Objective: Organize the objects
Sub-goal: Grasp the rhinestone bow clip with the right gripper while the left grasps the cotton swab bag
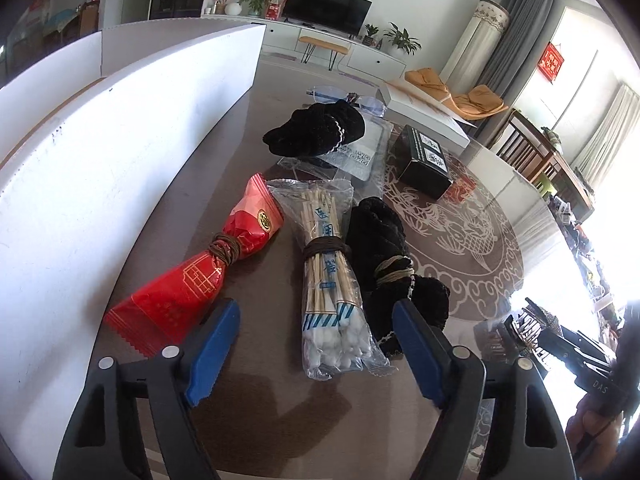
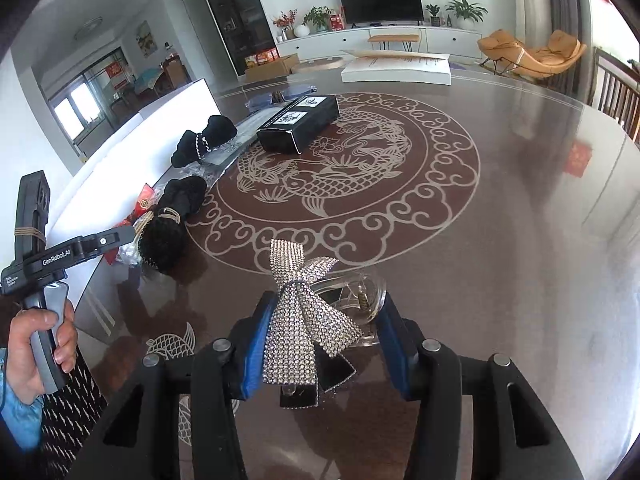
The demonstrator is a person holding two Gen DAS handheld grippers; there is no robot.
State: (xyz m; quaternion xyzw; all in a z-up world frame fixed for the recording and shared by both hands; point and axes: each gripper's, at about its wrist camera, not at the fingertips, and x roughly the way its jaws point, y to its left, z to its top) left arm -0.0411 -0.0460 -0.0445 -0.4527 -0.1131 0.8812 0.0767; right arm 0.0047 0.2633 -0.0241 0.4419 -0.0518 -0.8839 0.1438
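R gripper [image 2: 320, 344] clamps rhinestone bow clip [image 2: 304, 320]; only L view shows L gripper [image 1: 316, 344] apart over swabs [image 1: 332, 280].

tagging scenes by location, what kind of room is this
Most likely a home living and dining room: a flat-screen TV on a long white cabinet with potted plants, an orange lounge chair, and a round dining table with a koi pattern in the foreground.

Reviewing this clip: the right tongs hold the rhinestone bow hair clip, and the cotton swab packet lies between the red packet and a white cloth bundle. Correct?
Not quite. In the left wrist view the cloth bundle beside the cotton swab packet is black, not white. The rest stands.
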